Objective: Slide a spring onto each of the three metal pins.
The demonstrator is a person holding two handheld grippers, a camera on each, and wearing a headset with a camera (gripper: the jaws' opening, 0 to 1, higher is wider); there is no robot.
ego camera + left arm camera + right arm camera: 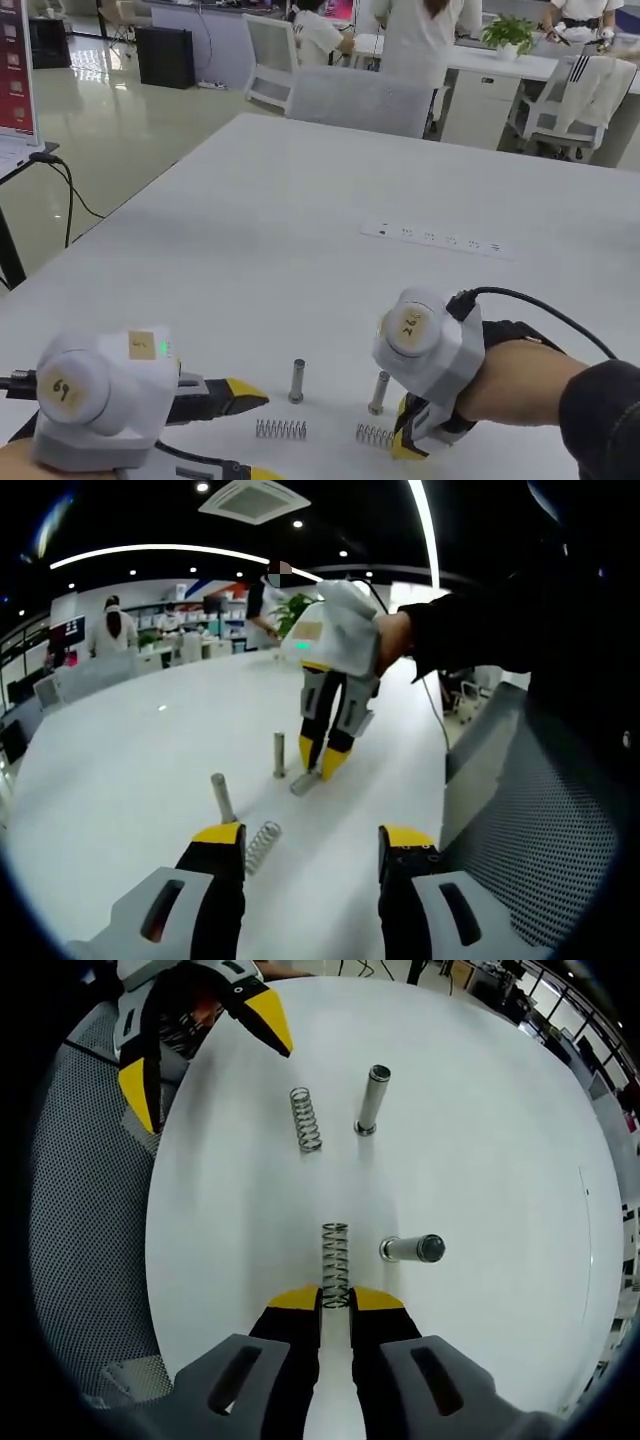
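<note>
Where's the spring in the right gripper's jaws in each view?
Head view: spring, bottom centre-right, at the tips of the right gripper.
Left gripper view: spring, centre, under the right gripper.
Right gripper view: spring, lower centre, between its own jaws.
Shared landmark: the loose spring lying beside it.

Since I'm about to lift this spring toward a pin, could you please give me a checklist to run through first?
1. Right gripper has the held spring by its near end: ok, the jaws are closed on it.
2. Near pin is upright and bare: ok.
3. Far pin is upright and bare: ok.
4. Second spring lies loose on the table, free to take: ok.
5. Left gripper is open, empty and clear of both pins: ok.
6. All three pins are on hand: cannot tell, two counted.
</note>
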